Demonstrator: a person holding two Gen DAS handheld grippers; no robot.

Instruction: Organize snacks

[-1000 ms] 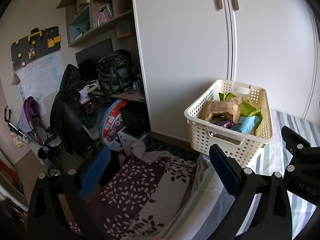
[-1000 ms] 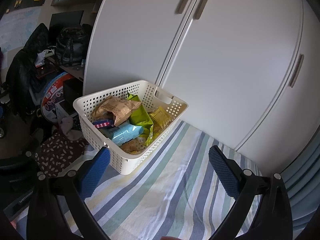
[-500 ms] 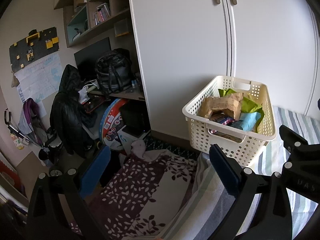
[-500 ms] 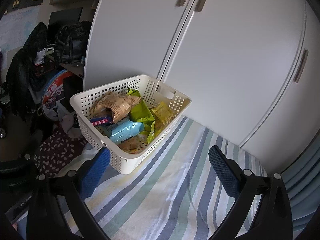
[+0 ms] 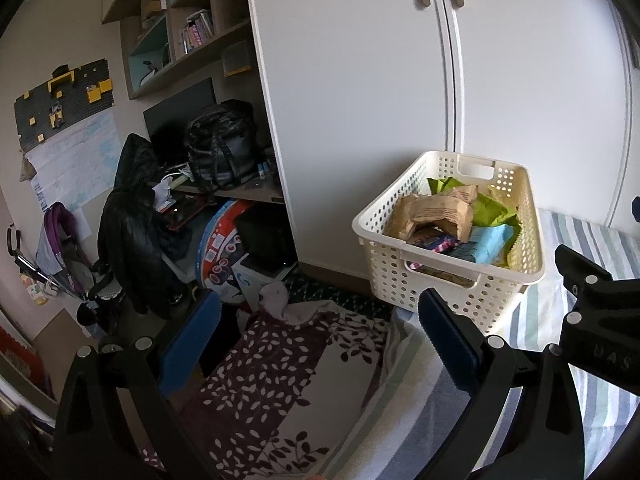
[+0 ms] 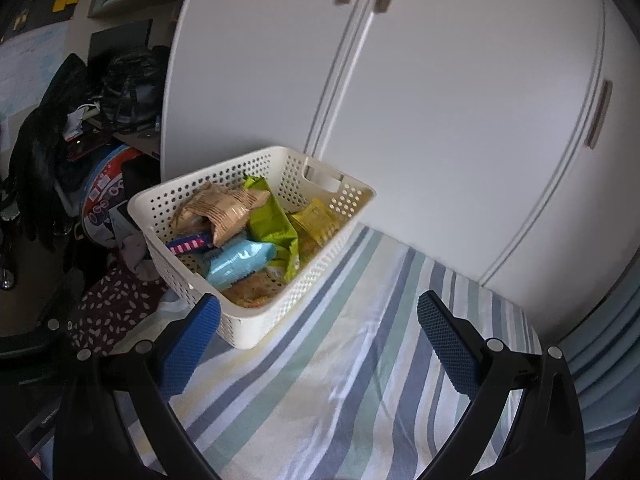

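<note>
A cream perforated basket (image 6: 320, 276) (image 5: 532, 256) stands on a striped bedsheet (image 6: 352, 360) near its corner. Inside lie a brown paper packet (image 6: 224, 212) (image 5: 436, 212), a green bag (image 6: 272, 224), a light blue pack (image 6: 236, 260), a yellow packet (image 6: 316, 220) and a pink-striped bar (image 6: 188, 245). My right gripper (image 6: 318, 340) is open and empty, just in front of the basket's near corner. My left gripper (image 5: 320, 344) is open and empty, left of and below the basket, over a leaf-patterned blanket (image 5: 288, 384). The right gripper's black body (image 5: 600, 320) shows at the left wrist view's right edge.
White wardrobe doors (image 6: 440, 100) rise right behind the basket. Left of the bed are a cluttered desk with a black backpack (image 5: 220, 152), a chair with a black jacket (image 5: 132, 216), a round colourful box (image 5: 224, 248) and a stroller (image 5: 56, 248).
Both grippers have edged a little closer to the basket, which sits slightly larger and higher in both views. Both stay open.
</note>
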